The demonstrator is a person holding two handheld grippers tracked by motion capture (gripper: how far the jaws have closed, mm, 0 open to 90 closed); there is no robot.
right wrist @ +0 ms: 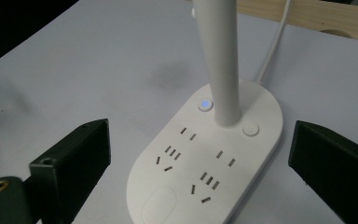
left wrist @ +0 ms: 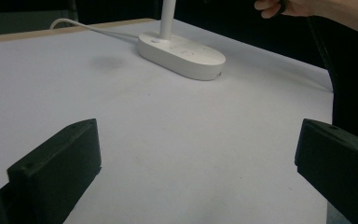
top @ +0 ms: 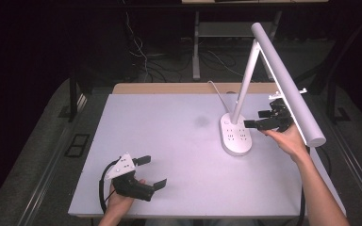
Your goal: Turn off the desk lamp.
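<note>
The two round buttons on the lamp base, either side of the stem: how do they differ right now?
In the right gripper view, the button left of the stem glows blue at its centre, while the button right of the stem is plain white and unlit. The lit one sits farther from the sockets on the lamp base; the unlit one sits nearer them. Both are small, round, flush and white-rimmed.

A white table top [top: 169,150] stands over grey floor [top: 37,155], cables [top: 141,56] trailing behind it
</note>
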